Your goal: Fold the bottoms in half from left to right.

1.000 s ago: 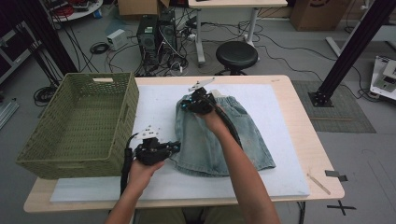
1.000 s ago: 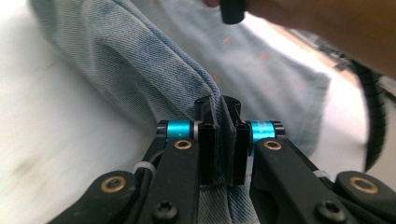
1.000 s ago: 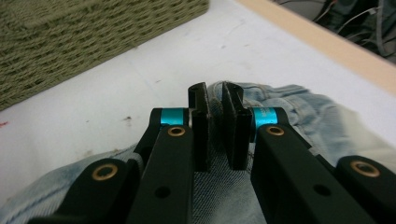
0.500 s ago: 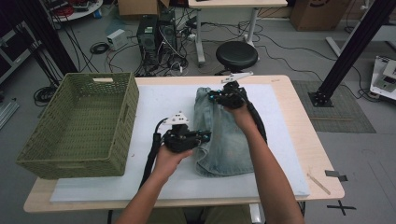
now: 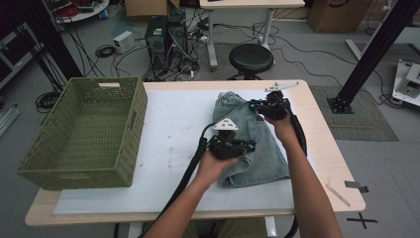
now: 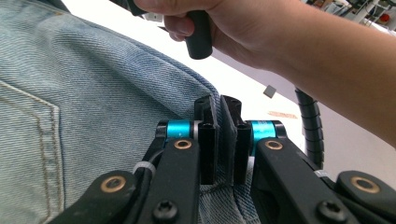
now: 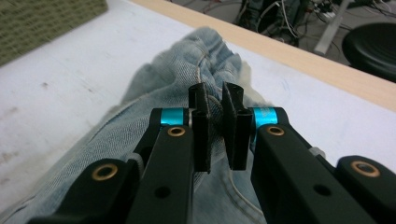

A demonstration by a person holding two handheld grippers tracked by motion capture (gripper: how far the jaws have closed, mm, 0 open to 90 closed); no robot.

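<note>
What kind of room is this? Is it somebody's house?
Probably not a house; it looks like a lab or workshop. A computer tower with tangled cables sits on the floor, and a black metal frame stands beside the table.

1. Left gripper (image 5: 246, 147): black body, with a grey three-cornered plate on top. A thick black ribbed cable (image 5: 190, 171) trails from it.
2. Left gripper view: two black jaws with flat black pads (image 6: 208, 140). A cyan metal collar sits outboard of each pad. The black link arms carry brass-coloured pivot bushings and black cross-head screws. A white cable tie wraps the left link.
3. Right gripper (image 5: 253, 105): black body with cyan accents, grey three-cornered plate above, black ribbed cable behind.
4. Right gripper view: same build, black pads (image 7: 201, 135), cyan collars, brass bushings, black link arms.
5. Forearms: bare, no sleeves visible.
</note>
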